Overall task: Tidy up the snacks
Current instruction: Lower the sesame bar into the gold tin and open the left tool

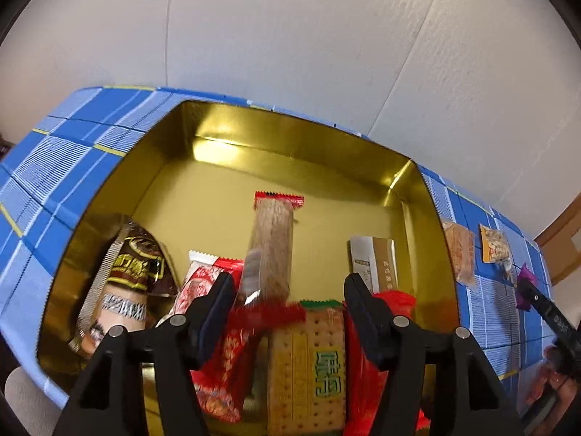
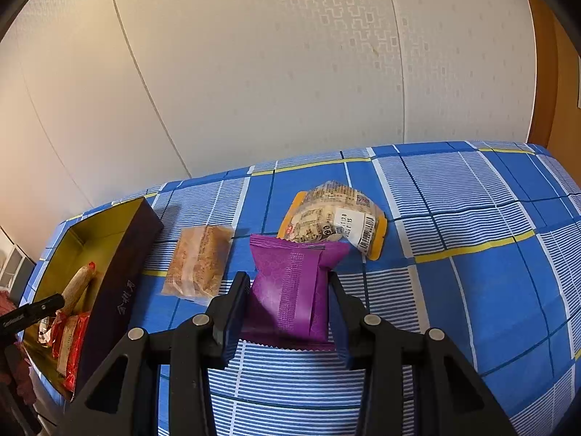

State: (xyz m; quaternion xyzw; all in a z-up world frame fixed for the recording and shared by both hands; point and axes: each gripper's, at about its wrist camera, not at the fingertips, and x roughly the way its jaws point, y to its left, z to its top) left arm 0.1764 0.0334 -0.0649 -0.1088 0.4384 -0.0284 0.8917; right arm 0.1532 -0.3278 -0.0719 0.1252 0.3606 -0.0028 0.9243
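Observation:
My left gripper hangs open over a gold-lined tin. A long brown bar with red ends lies in the tin, its blurred near end beside the left finger; neither pad presses on it. Around it lie a cracker pack, a dark wrapper, a red-and-white packet, a white-and-gold sachet and a red packet. My right gripper is shut on a purple packet, just above the blue checked cloth.
On the cloth right of the tin lie a clear-wrapped brown cake and a yellow-edged bag of snacks. The tin's dark outer wall stands left of the right gripper. A pale wall rises behind the table.

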